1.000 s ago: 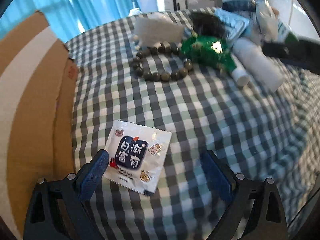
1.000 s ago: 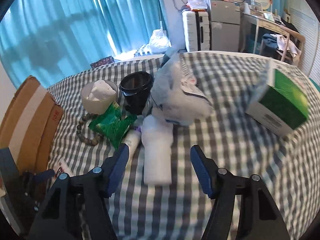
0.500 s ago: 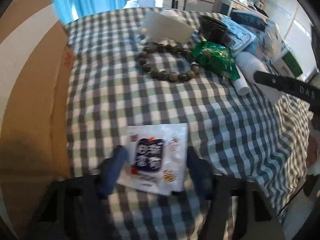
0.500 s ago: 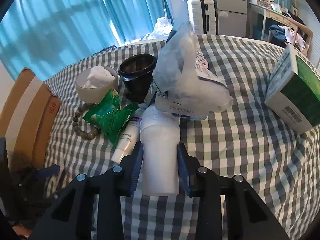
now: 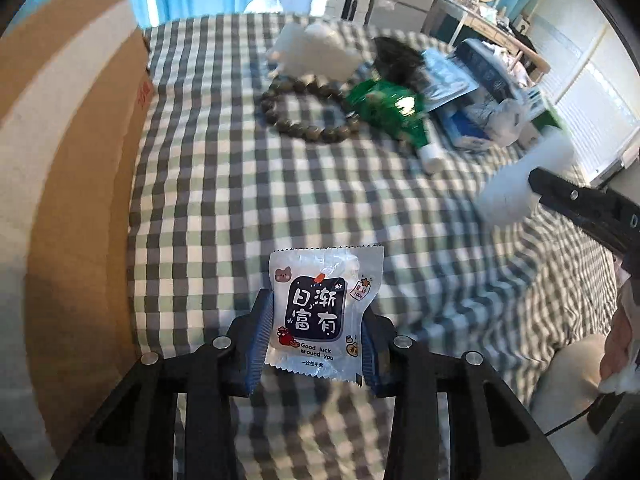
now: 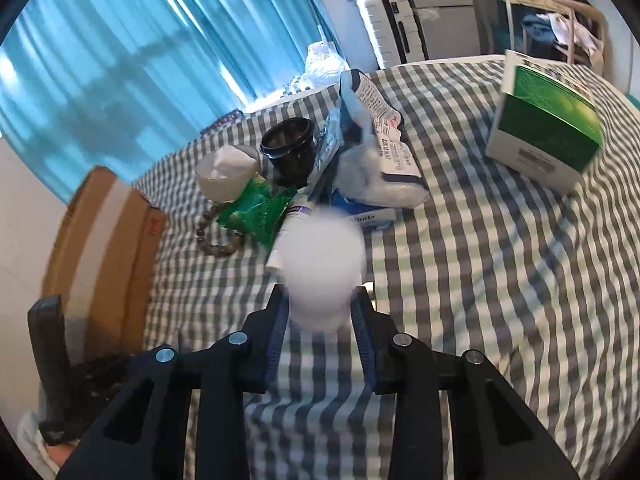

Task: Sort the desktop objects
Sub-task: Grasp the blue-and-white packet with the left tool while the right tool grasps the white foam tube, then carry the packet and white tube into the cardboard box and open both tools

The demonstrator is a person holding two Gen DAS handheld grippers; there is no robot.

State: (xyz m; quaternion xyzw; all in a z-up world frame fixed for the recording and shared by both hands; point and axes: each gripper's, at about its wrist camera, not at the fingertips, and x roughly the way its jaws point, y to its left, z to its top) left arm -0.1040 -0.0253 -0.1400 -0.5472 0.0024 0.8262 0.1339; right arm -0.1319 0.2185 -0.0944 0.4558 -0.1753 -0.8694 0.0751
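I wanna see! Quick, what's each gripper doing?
Left gripper: closing on the white packet, pads touching it.
Right gripper: closing on the white bottle, gripped.

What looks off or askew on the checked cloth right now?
The pile behind the white plastic bottle is a jumble: a green foil packet lies across a dark bead bracelet, a white tube pokes out from under it, and a crumpled plastic bag slumps against the black cup. Nothing looks spilled.
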